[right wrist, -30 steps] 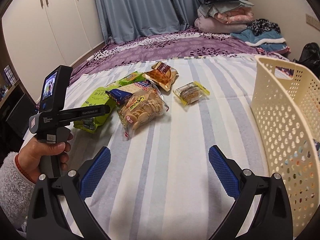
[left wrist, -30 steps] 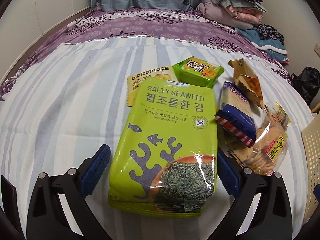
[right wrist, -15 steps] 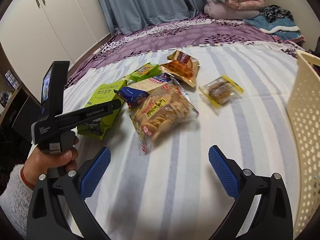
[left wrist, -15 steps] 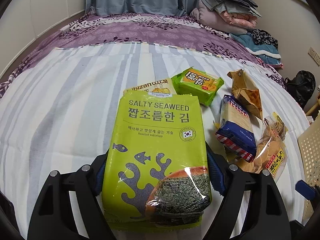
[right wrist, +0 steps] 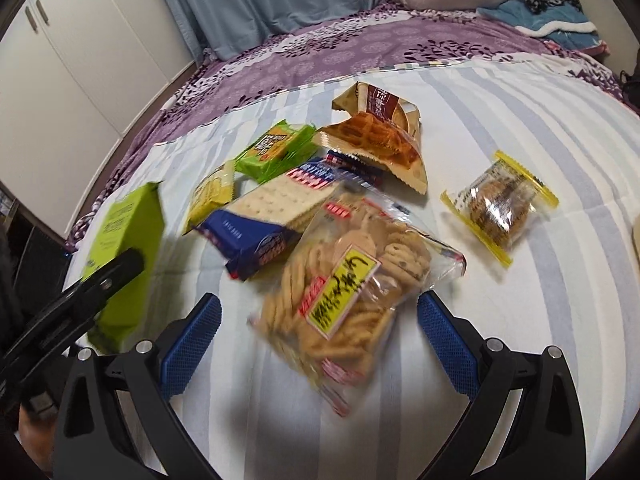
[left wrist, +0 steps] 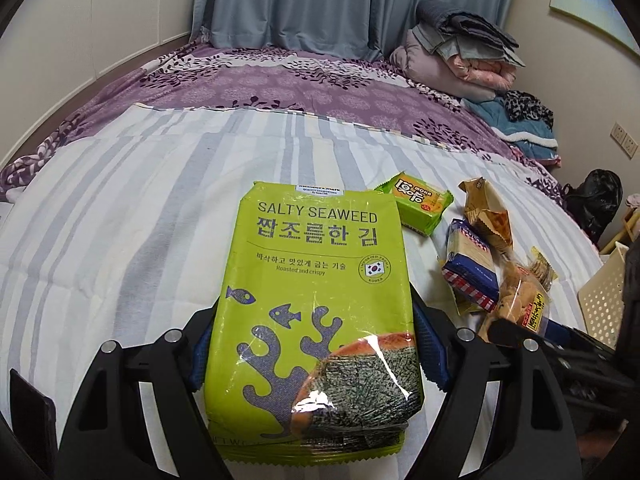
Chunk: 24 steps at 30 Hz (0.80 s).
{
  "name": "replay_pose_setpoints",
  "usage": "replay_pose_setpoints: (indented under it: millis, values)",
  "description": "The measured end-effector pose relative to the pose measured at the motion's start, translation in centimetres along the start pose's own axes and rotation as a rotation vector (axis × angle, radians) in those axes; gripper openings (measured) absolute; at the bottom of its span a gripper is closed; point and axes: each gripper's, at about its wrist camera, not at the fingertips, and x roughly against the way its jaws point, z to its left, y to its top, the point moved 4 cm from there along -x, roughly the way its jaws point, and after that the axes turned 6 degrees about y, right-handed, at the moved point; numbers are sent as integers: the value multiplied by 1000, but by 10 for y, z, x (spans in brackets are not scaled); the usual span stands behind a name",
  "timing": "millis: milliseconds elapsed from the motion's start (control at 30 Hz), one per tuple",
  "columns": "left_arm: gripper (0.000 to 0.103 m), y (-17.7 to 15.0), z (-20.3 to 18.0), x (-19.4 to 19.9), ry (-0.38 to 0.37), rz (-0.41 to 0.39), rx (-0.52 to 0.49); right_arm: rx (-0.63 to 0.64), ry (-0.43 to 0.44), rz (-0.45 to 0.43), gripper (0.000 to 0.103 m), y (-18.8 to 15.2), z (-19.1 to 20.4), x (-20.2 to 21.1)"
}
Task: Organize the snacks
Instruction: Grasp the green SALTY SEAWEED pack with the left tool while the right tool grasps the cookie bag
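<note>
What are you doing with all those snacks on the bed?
A person is tidying snacks with two hand-held grippers. The left gripper is clamped on the big green seaweed bag by its sides. The right gripper is open, just above the clear bag of biscuits, not touching it. A blue cracker pack, a green packet and a few more lie loose on the striped cover.

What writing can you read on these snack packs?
"SALTY SEAWEED", "Roasted and crispy", "IMPORTED FROM KOREA": seaweed bag, alongside Korean lines.
"moka": small green pack.
Yellow label on the biscuit bag: blurred, unreadable.
Cracker pack: print too blurred.
</note>
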Motion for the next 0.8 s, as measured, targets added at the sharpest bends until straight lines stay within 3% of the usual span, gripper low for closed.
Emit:
replay_pose_setpoints:
  millis: [200, 300, 333, 433, 800]
  values:
    - [80, 0, 3, 6, -17, -7, 3, 45, -73, -3, 96, 7, 0, -10]
    - [80, 0, 4, 8, -24, -10, 6, 70, -113, -14, 82, 3, -2, -5]
    - [80, 0, 4, 9, -26, -10, 7, 76, -130, -18, 72, 3, -4, -4]
    - [80, 0, 3, 10, -33, -11, 5, 75, -130, -25, 57, 2, -9, 1]
    - [80, -5, -9, 23, -48, -20, -23, 62, -93, -58, 54, -13, -17, 33]
